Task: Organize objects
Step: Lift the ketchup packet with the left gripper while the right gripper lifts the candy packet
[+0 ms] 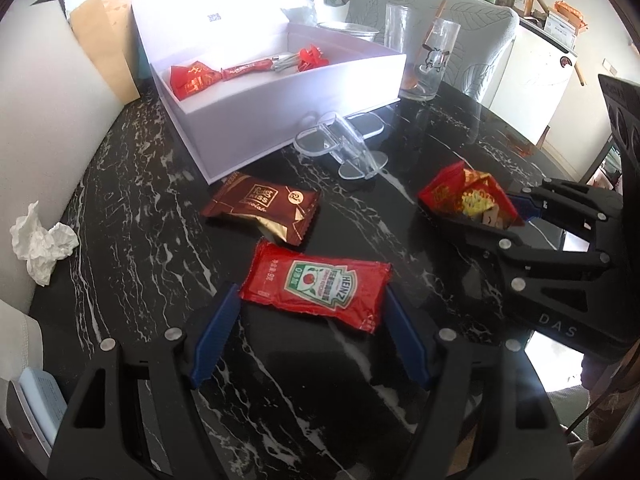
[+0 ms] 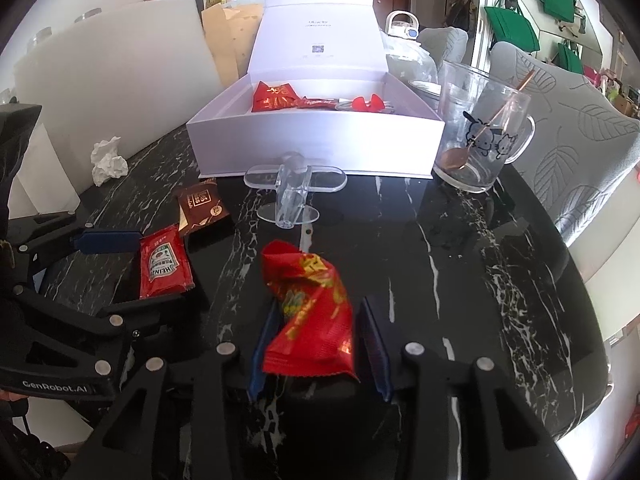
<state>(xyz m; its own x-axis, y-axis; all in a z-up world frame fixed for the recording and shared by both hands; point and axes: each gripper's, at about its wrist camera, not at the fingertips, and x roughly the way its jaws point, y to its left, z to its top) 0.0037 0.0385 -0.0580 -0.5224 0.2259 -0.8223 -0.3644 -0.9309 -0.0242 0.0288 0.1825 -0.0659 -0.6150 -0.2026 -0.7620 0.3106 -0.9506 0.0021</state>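
Both tools are matte black plastic frames with triangular cut-outs, round silver screw heads at the joints and 2 ribbed blue pads each. The left tool (image 1: 310, 326) bears "GenRobot.AI", the right tool (image 2: 318, 344) "DAS".

Black marble table (image 1: 132, 184); grey leaf-patterned chairs (image 2: 580, 136); harsh daylight glare

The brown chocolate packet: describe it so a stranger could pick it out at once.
Find the open white box on the black marble table. Just before its near corner lies the chocolate packet, flat, beside the red ketchup sachet. It is the only brown wrapper; the others are red.
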